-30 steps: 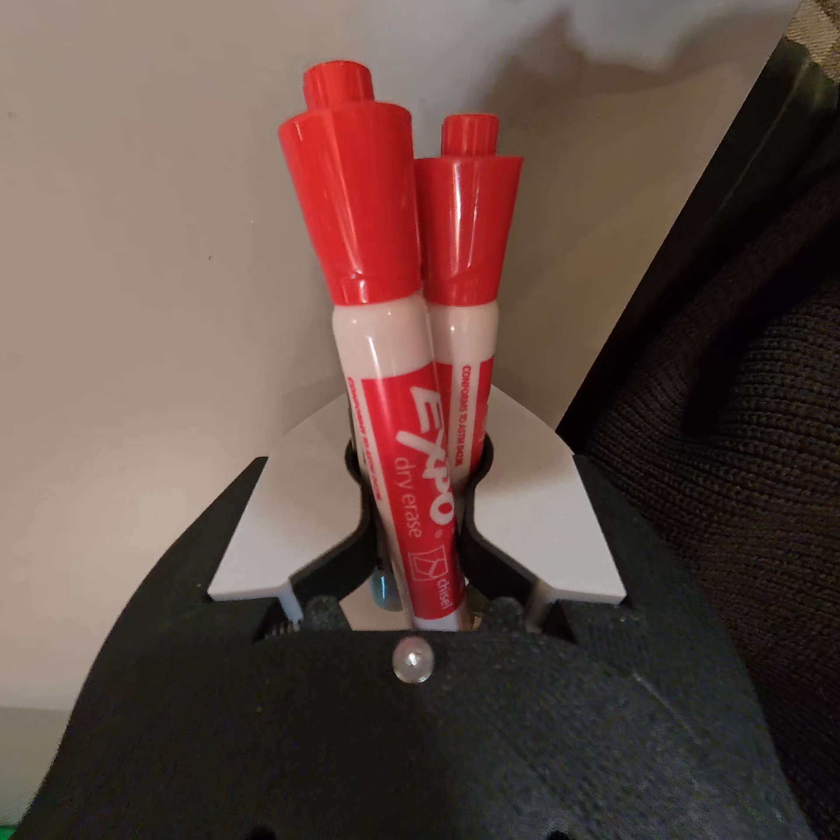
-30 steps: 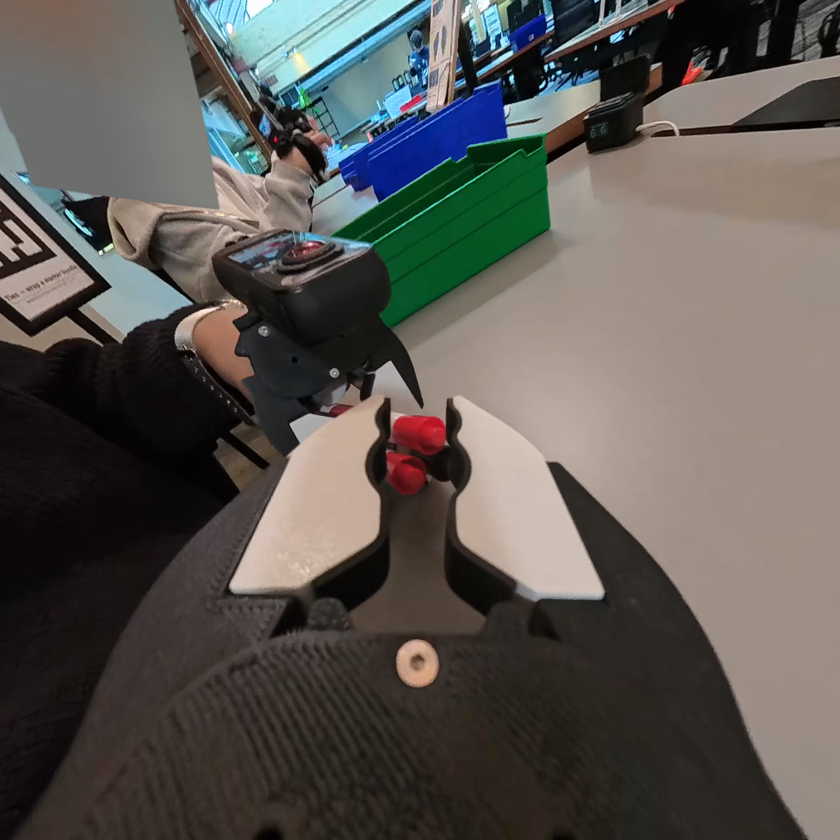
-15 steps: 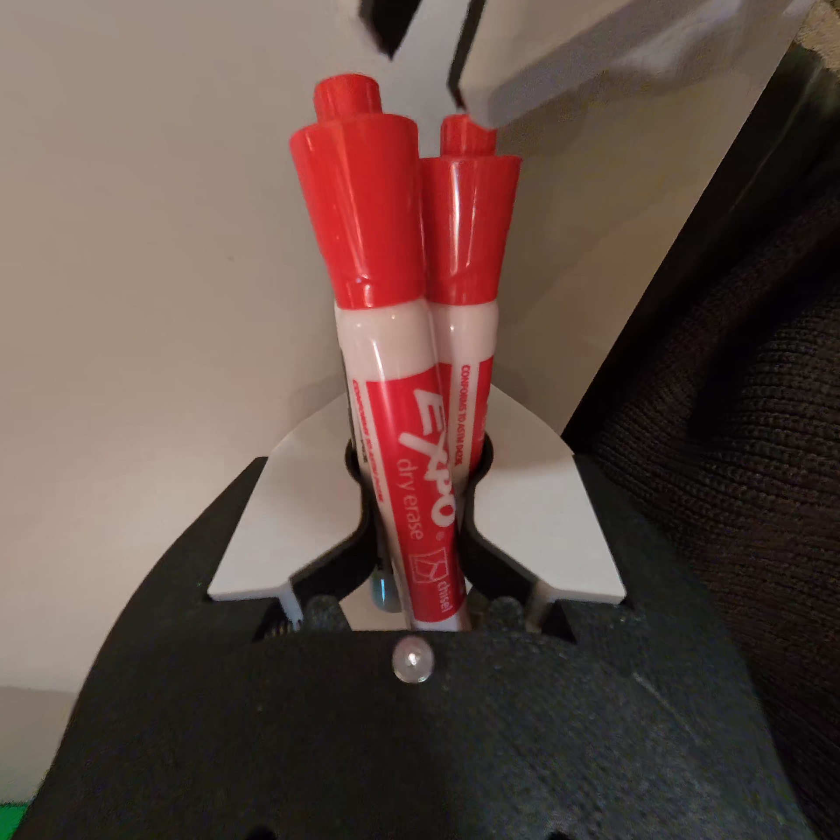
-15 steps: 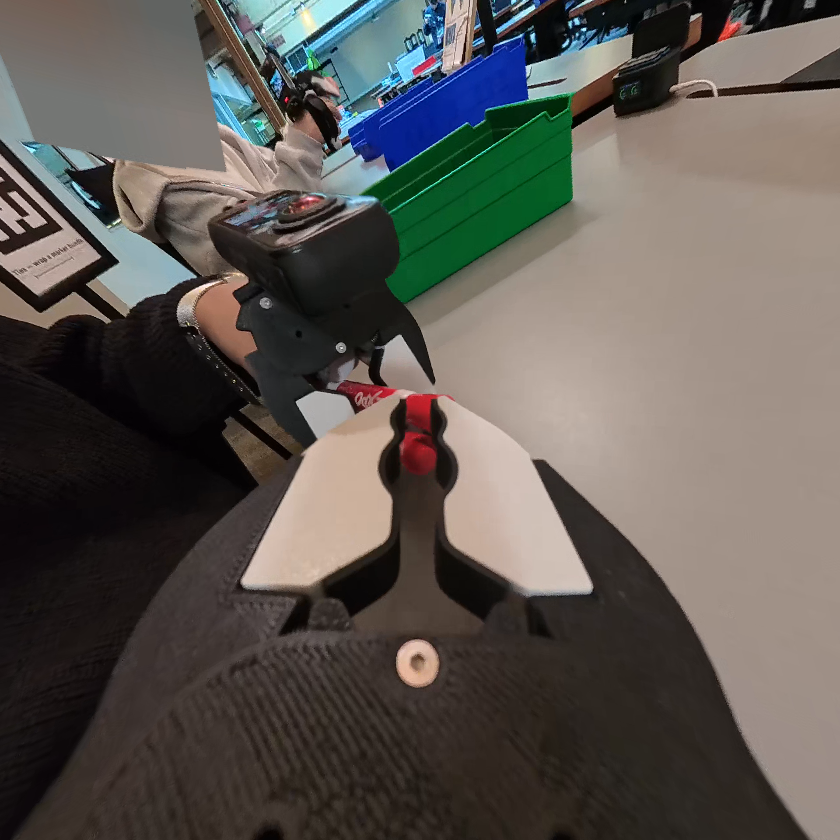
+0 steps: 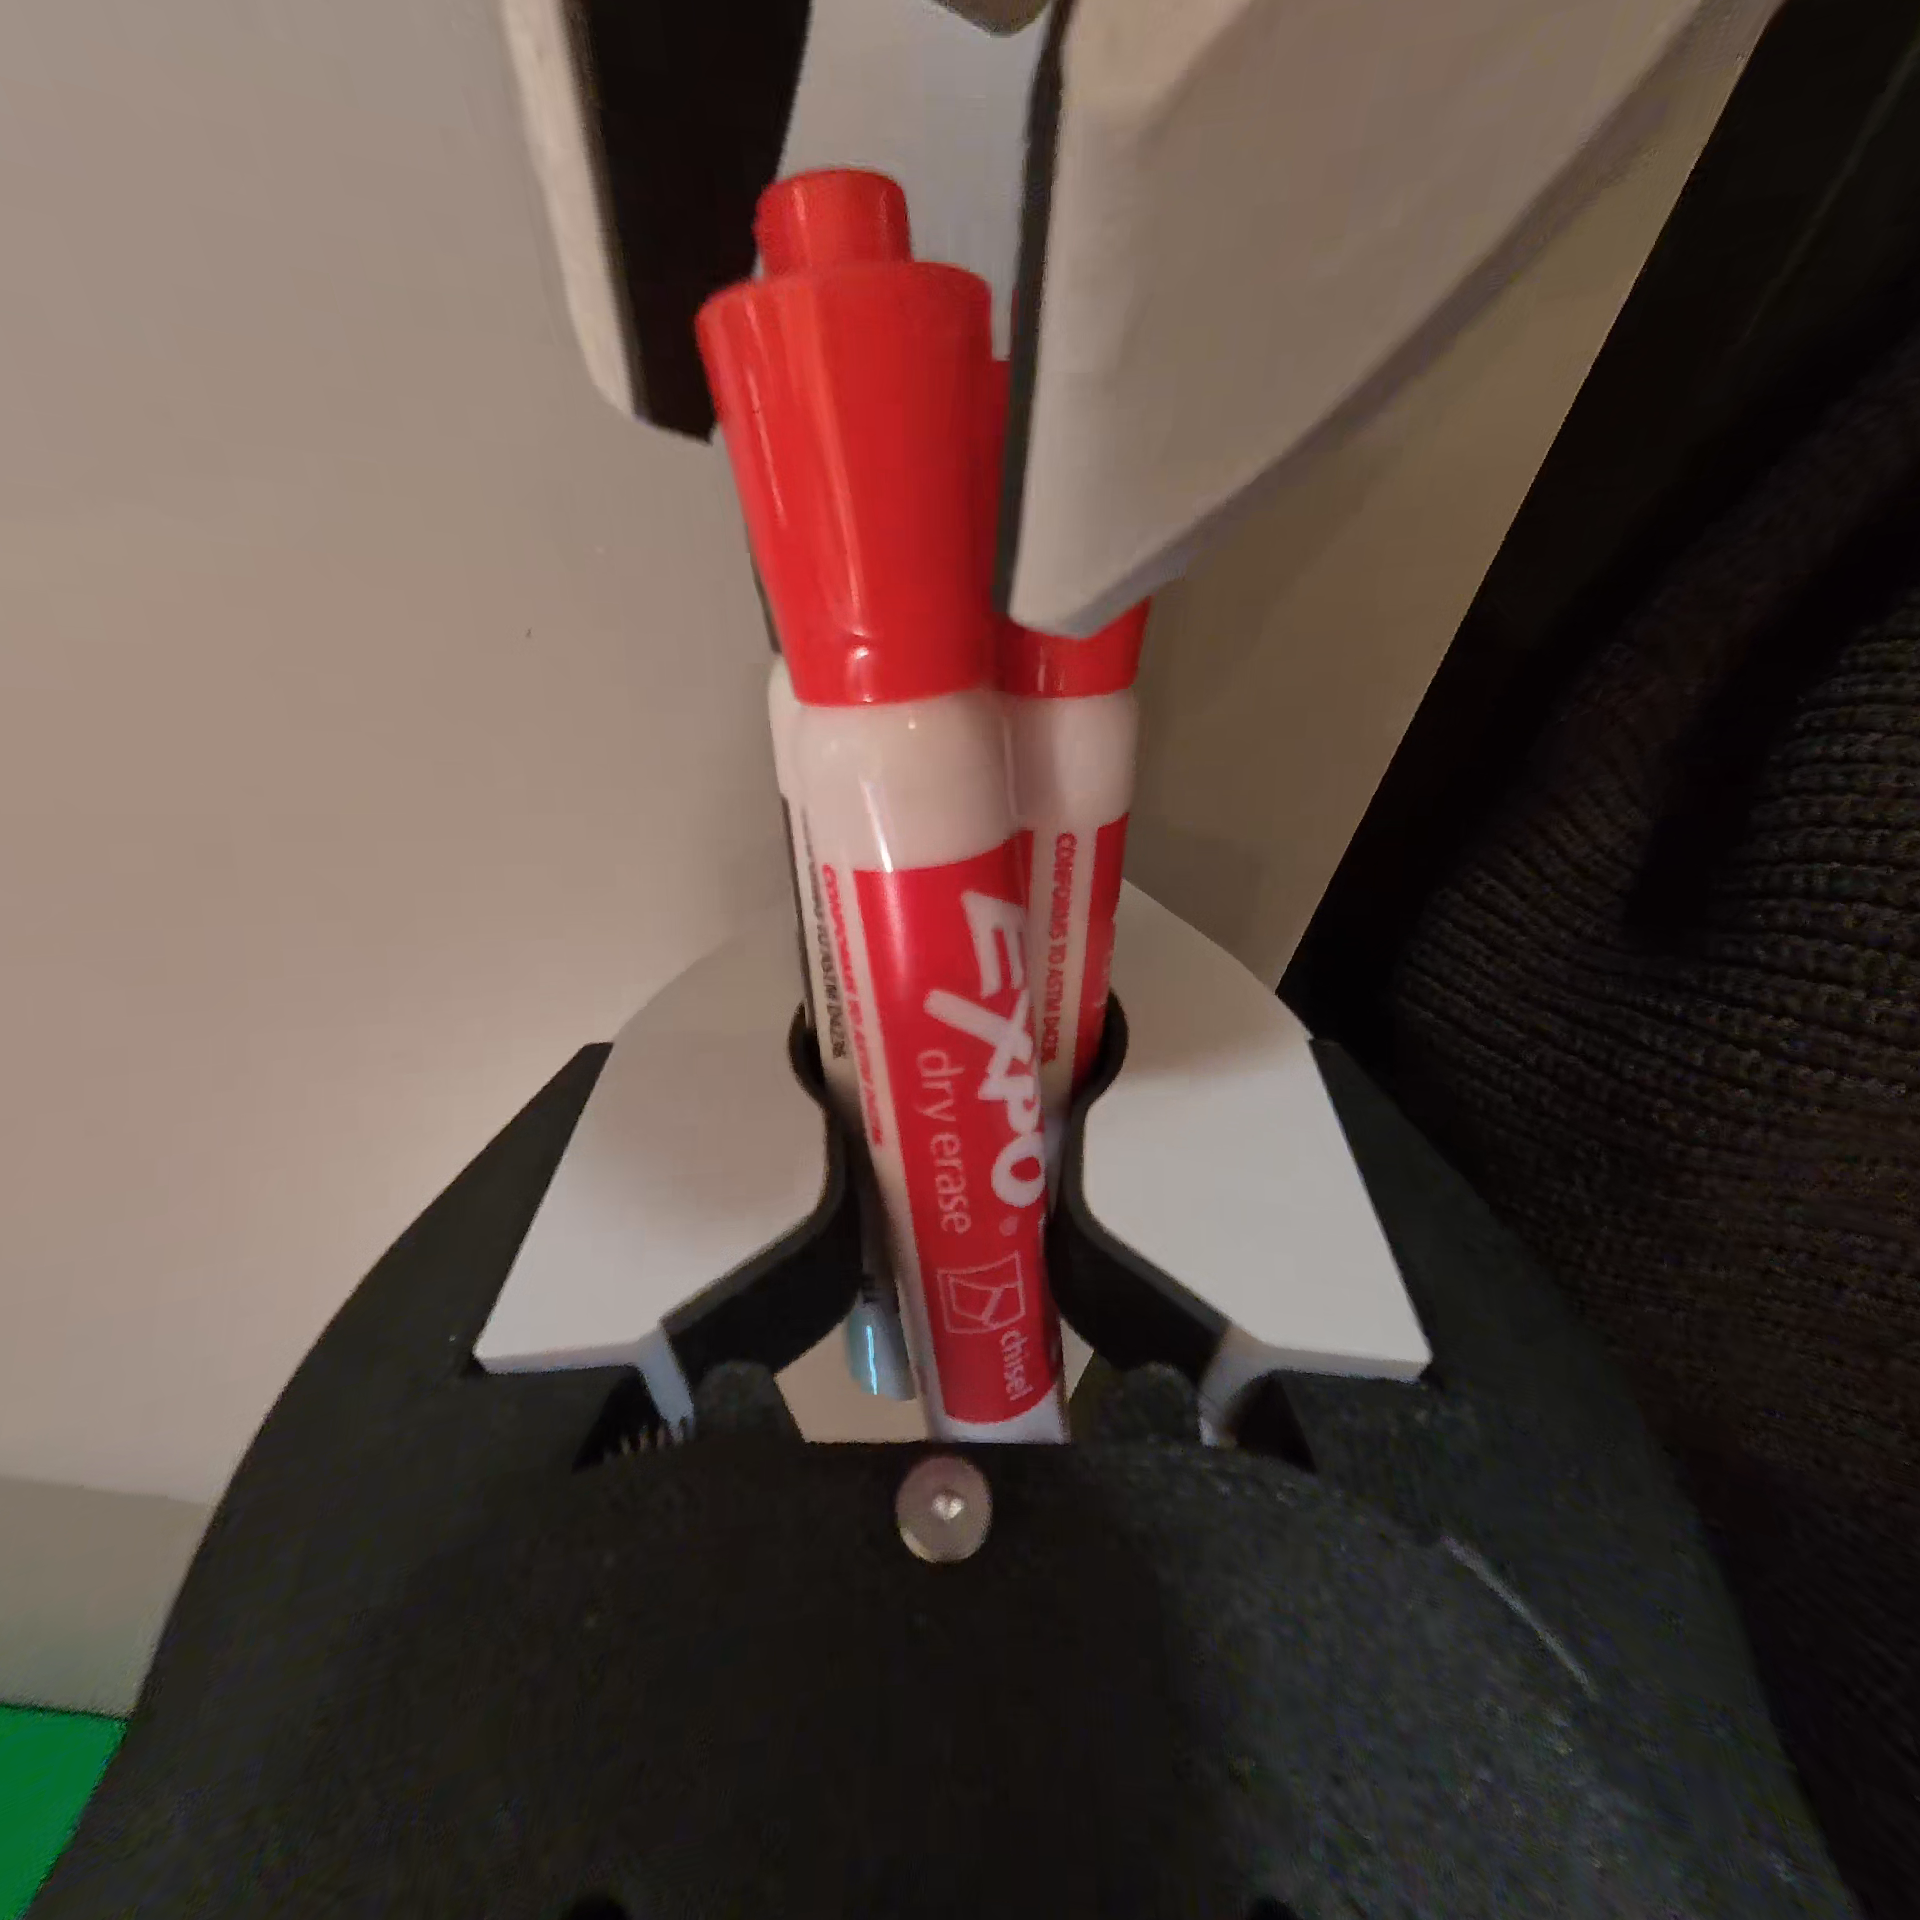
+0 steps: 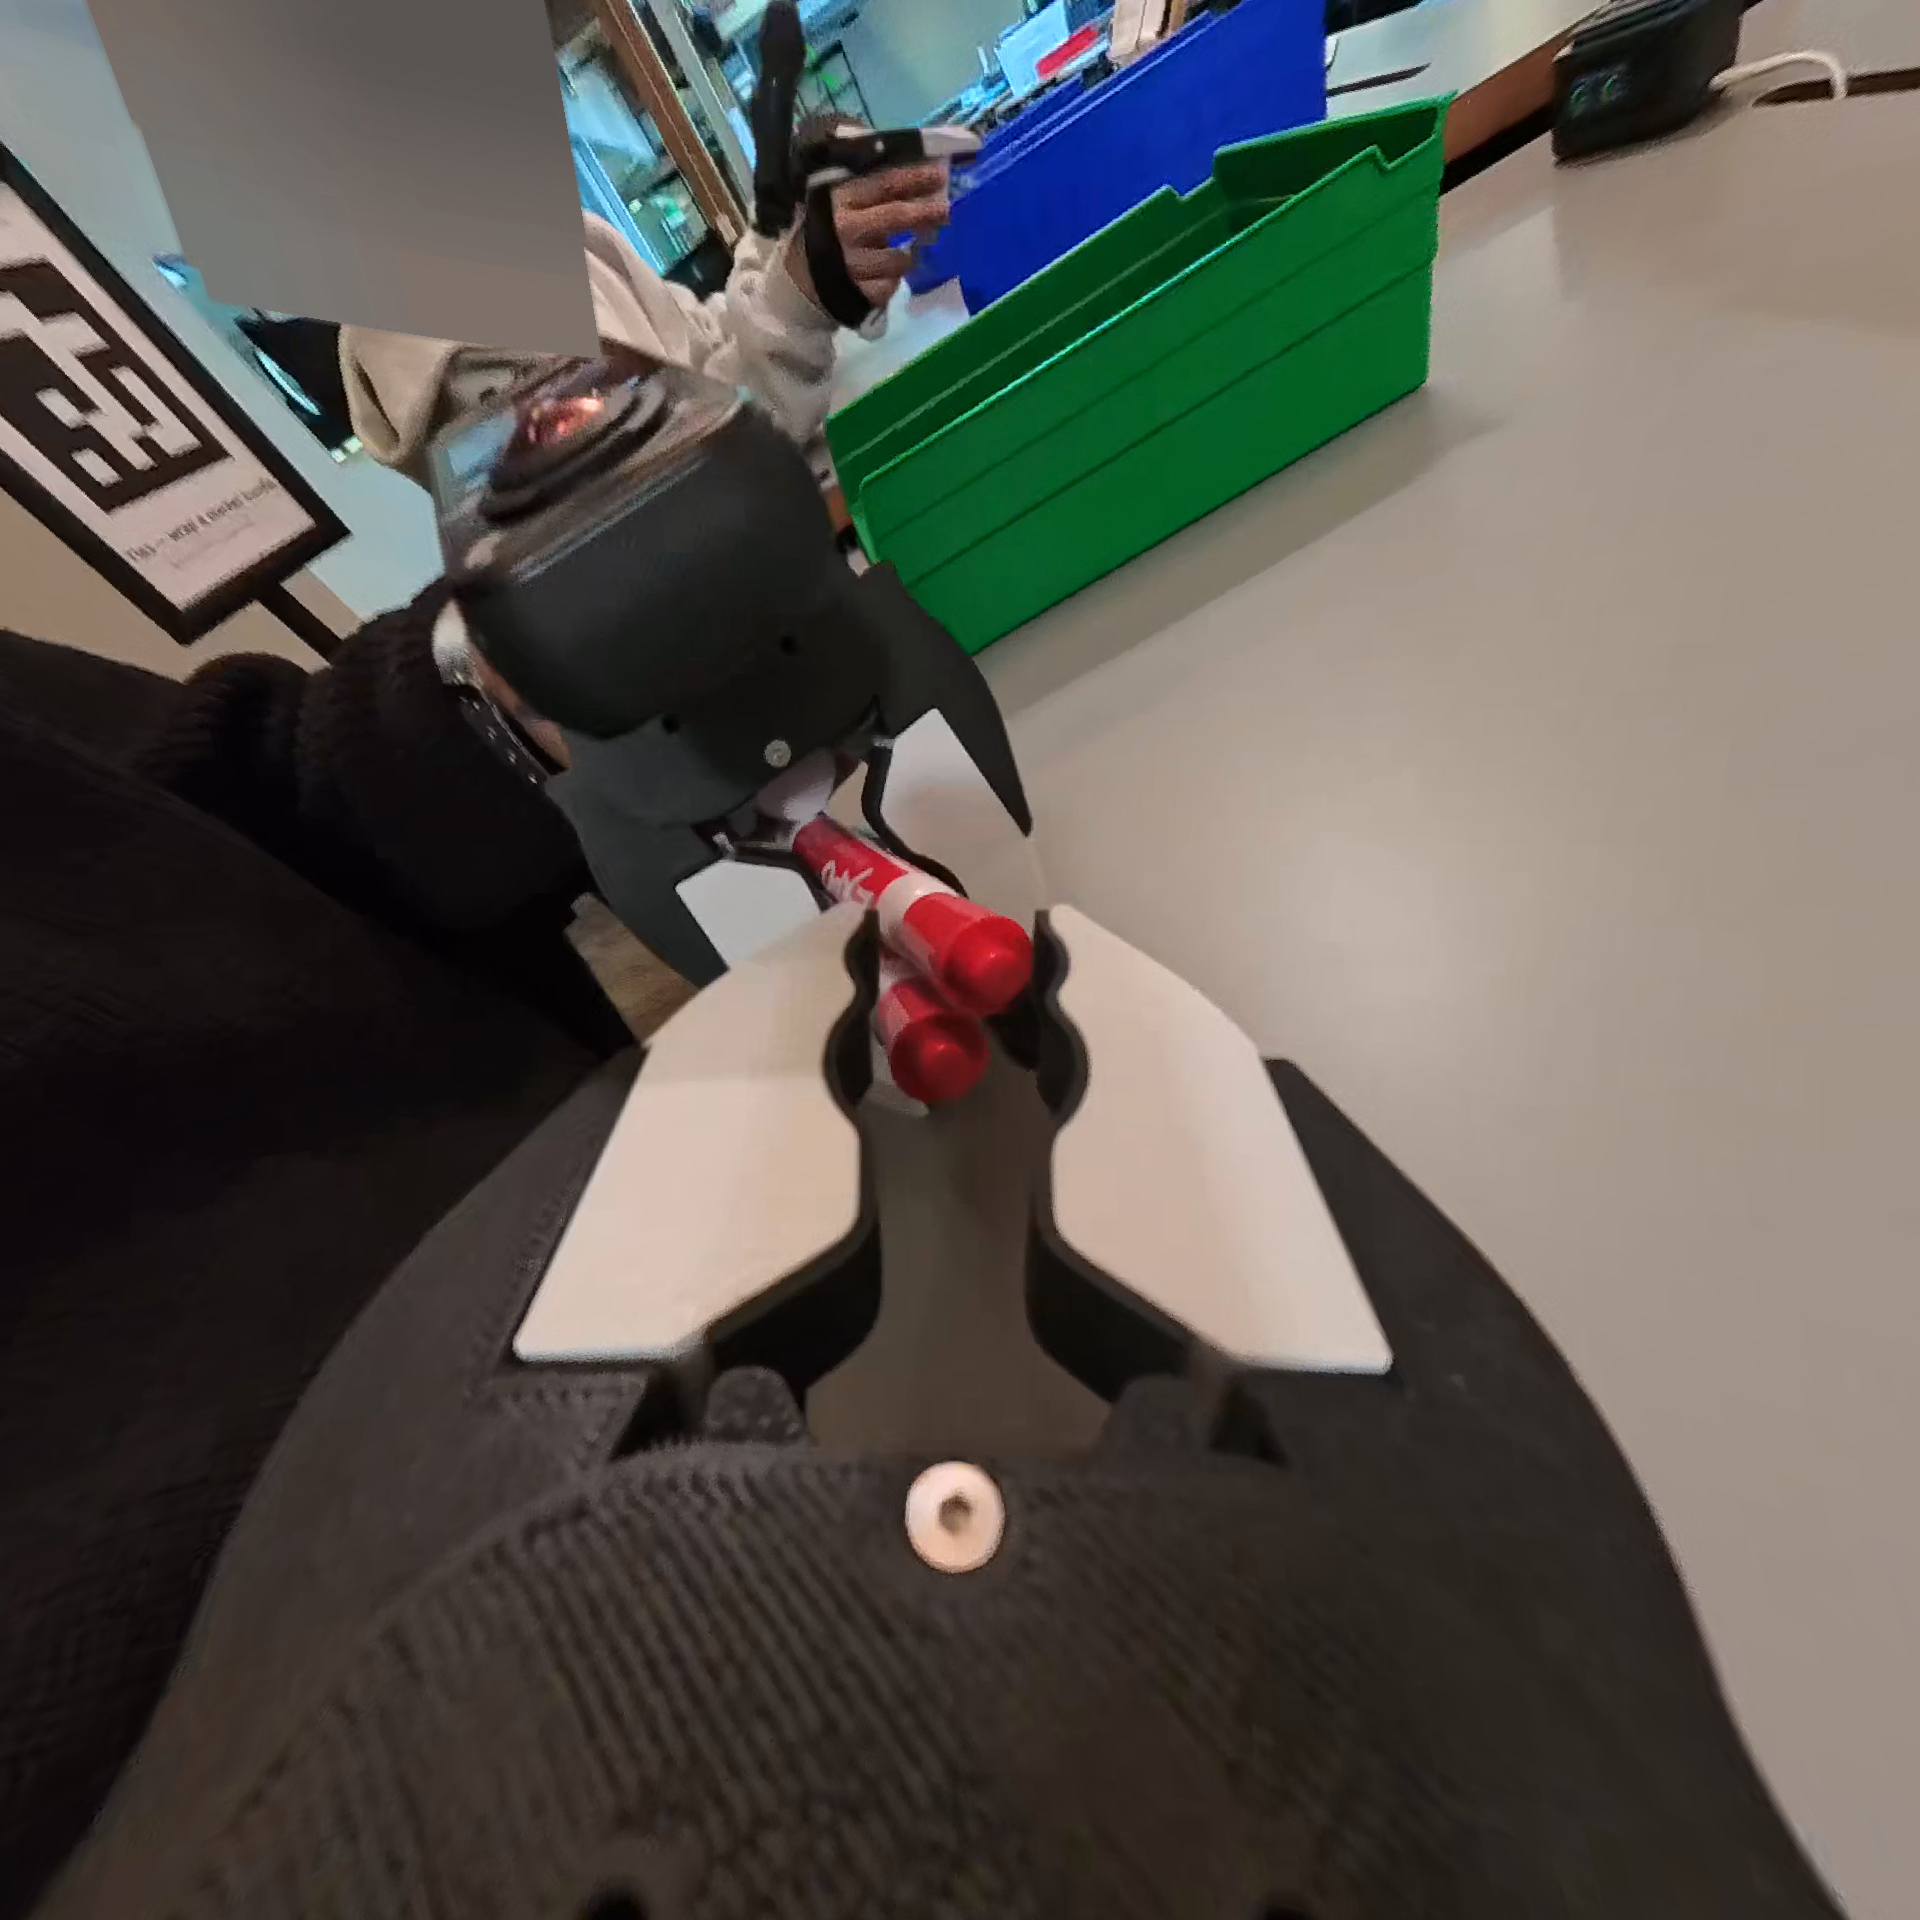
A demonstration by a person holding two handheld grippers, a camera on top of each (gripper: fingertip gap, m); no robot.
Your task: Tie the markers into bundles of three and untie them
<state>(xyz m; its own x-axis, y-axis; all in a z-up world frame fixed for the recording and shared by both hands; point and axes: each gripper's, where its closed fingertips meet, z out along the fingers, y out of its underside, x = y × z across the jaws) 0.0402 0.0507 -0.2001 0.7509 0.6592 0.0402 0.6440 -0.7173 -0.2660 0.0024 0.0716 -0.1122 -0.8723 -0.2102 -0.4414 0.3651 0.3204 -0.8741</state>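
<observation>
My left gripper [image 5: 956,997] is shut on two red-capped dry-erase markers, one in front [image 5: 914,935] and one behind it [image 5: 1081,748], held side by side with the caps pointing away. My right gripper [image 6: 951,935] is open, and its white fingers [image 5: 1299,260] stand either side of the cap ends. In the right wrist view the upper cap [image 6: 966,961] and the lower cap [image 6: 930,1055] sit between its jaws. The left gripper [image 6: 831,847] faces it from behind, held by a hand in a black sleeve. The pair is held above the grey table [image 6: 1558,831].
A green bin [image 6: 1143,416] stands on the table beyond the grippers, with a blue bin [image 6: 1143,125] behind it and a black device [image 6: 1642,73] at the far right. A framed sign on a stand [image 6: 125,447] is at left. Another person's hand [image 6: 873,218] holds a gripper farther back. Left tips to right tips: about 10 cm.
My right gripper narrowed half a second ago, then opened wider and moved farther over the marker caps. My left gripper kept its hold on both markers.
</observation>
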